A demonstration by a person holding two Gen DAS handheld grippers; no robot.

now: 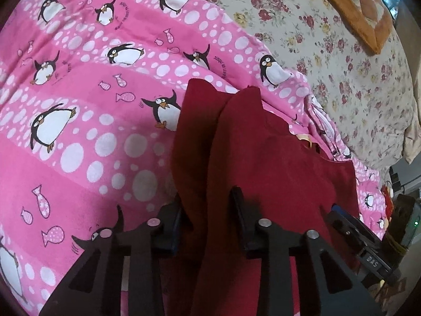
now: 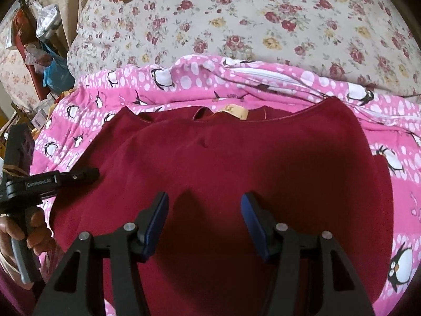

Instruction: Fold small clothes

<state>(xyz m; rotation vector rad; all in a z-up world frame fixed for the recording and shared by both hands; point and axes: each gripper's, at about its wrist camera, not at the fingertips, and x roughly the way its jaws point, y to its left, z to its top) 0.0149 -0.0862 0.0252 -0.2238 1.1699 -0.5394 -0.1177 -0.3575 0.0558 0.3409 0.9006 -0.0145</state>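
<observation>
A dark red garment [image 2: 236, 158] lies spread on a pink penguin-print blanket [image 2: 184, 84], neckline and tan label [image 2: 232, 110] at the far side. In the left wrist view the same garment [image 1: 263, 144] rises in a fold between my left gripper's fingers; the left gripper [image 1: 208, 218] has its jaws set apart with the cloth bunched between them. It also shows at the garment's left edge in the right wrist view [image 2: 86, 173]. My right gripper [image 2: 205, 221] is open and empty, just above the garment's near middle.
A floral quilt [image 2: 236, 21] covers the bed beyond the blanket. An orange patterned cloth [image 1: 352, 10] lies at the far side. Clutter, bags and furniture [image 2: 44, 52] stand off the bed's left side. The right gripper's body [image 1: 363, 245] is at the left view's lower right.
</observation>
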